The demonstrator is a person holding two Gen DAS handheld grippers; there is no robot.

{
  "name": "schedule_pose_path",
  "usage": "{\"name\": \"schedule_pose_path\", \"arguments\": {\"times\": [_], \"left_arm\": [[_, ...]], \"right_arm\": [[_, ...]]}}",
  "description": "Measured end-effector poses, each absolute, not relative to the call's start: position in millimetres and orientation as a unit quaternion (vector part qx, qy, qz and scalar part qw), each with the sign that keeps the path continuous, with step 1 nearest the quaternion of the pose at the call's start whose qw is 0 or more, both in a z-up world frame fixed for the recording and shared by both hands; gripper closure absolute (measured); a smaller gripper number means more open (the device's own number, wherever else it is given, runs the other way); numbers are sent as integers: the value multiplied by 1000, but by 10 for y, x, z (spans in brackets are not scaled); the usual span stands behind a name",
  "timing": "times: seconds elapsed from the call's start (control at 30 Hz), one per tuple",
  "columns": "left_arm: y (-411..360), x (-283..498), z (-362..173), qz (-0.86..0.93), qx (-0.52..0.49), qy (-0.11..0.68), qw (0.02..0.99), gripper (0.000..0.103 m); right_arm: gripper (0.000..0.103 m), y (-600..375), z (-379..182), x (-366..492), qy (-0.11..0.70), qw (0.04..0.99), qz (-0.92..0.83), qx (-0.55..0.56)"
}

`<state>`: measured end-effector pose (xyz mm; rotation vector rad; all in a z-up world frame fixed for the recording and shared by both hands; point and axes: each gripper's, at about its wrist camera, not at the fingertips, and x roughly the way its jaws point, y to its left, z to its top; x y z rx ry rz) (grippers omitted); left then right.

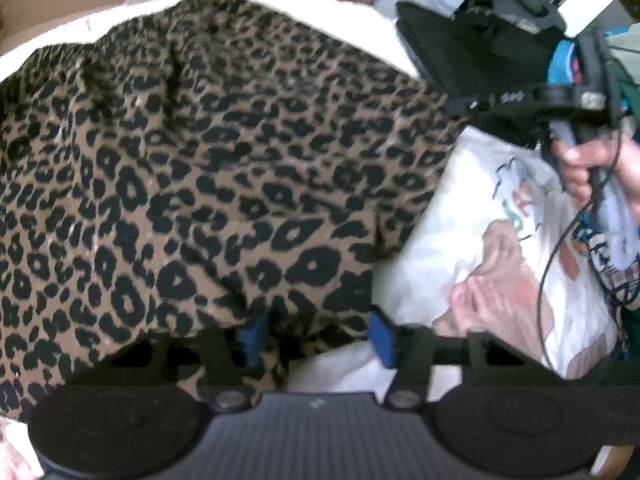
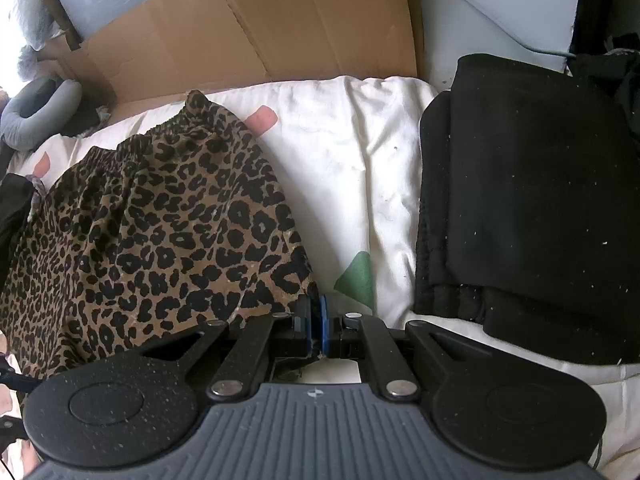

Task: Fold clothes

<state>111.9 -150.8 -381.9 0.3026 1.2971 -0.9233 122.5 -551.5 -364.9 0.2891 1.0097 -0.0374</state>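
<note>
A leopard-print garment point(image 1: 208, 168) with an elastic waistband lies spread on white bedding point(image 2: 352, 152). In the left wrist view my left gripper point(image 1: 316, 336) stands open at its near hem. The cloth drapes over the left blue pad point(image 1: 252, 336), and the right pad point(image 1: 382, 336) is bare. In the right wrist view my right gripper point(image 2: 316, 320) has its blue pads pressed together on the garment's point(image 2: 160, 232) near right corner. The left wrist view also shows that right gripper point(image 1: 458, 106) at the garment's far right edge, held by a hand point(image 1: 580, 160).
A folded black garment point(image 2: 520, 200) lies on the bedding to the right of the leopard one. Flattened cardboard point(image 2: 260, 28) leans against the wall behind the bed. A grey cushion point(image 2: 36, 108) sits at the far left. A cable point(image 1: 548, 264) hangs from the right gripper.
</note>
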Motion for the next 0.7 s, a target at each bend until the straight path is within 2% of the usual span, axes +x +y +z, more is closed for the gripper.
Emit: {"name": "schedule_pose_path", "arguments": {"times": [0.03, 0.07, 0.43, 0.7], "left_arm": [[-1494, 1126, -3826, -409, 135, 586, 687, 81], [-1481, 1133, -3838, -406, 133, 591, 685, 97], [-987, 1232, -3543, -388, 84, 602, 693, 100], [-907, 1134, -3429, -408, 99, 586, 693, 100]], "right_arm": [[101, -5519, -3635, 1226, 481, 866, -18, 137], [101, -5524, -3619, 1227, 479, 867, -18, 135], [101, -5596, -3360, 1327, 453, 883, -33, 117], [101, -5591, -3413, 1409, 460, 880, -44, 110]]}}
